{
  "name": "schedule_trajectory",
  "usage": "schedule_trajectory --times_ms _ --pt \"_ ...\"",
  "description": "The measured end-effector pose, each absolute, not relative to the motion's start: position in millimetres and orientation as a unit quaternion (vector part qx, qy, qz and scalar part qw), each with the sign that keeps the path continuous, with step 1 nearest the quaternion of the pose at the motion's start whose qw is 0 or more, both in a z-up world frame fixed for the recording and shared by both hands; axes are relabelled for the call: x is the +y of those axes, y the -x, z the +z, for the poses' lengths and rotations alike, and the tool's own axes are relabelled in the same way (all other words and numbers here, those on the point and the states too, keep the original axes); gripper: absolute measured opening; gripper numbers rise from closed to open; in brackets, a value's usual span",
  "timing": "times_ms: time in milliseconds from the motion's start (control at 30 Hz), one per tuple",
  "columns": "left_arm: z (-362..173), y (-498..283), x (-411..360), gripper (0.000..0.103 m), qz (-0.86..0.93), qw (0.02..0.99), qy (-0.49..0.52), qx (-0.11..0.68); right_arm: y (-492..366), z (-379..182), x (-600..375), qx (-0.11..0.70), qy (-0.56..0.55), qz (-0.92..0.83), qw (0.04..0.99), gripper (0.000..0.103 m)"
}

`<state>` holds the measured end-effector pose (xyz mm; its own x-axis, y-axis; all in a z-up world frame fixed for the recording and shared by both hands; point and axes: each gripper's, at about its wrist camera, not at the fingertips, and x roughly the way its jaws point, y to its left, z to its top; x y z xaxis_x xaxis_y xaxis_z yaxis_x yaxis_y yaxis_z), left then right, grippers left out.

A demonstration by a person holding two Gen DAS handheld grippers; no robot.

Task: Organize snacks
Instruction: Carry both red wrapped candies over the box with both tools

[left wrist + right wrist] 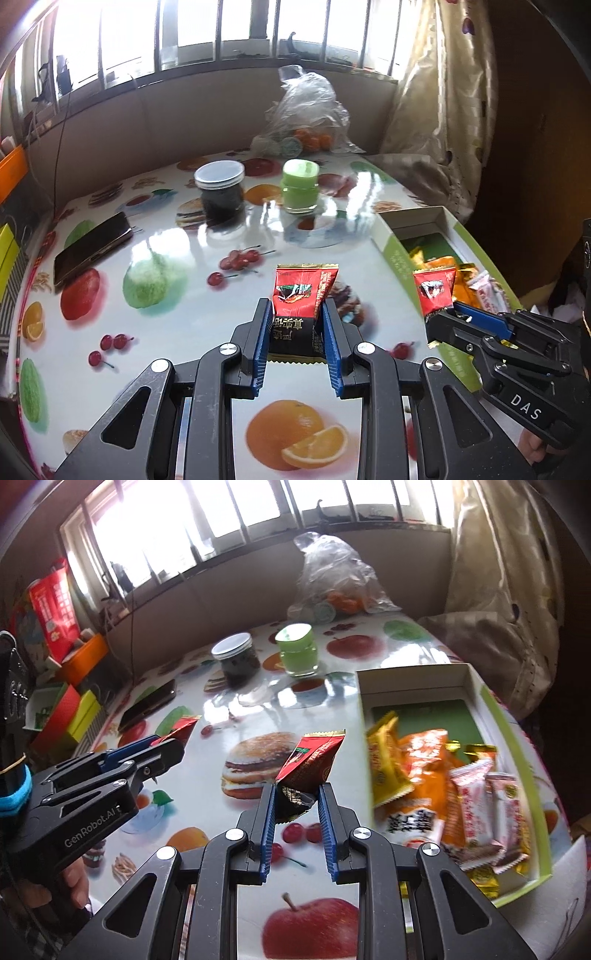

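Beside the right gripper point(297, 797) lies the box point(413, 679), just rightward. Each gripper pinches a red packet point(314, 760); the left gripper point(295, 325) is farther.

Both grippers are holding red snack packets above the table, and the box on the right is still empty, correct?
Not quite. The box is not empty: the right wrist view shows yellow, orange and pink snack packs already lying in it. The rest holds: the left gripper and right gripper each grip a red packet.
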<state>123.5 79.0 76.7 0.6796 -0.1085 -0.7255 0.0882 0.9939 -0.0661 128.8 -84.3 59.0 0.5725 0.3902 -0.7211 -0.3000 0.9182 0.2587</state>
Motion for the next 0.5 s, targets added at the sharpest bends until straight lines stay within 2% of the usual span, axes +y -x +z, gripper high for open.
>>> schedule_trajectory --times_ms 500 --pt "82.6 -124.9 25.1 0.028 -0.102 0.914 -0.004 0.393 -116.7 61.2 -139.9 0.413 -0.068 0.155 0.895 0.021"
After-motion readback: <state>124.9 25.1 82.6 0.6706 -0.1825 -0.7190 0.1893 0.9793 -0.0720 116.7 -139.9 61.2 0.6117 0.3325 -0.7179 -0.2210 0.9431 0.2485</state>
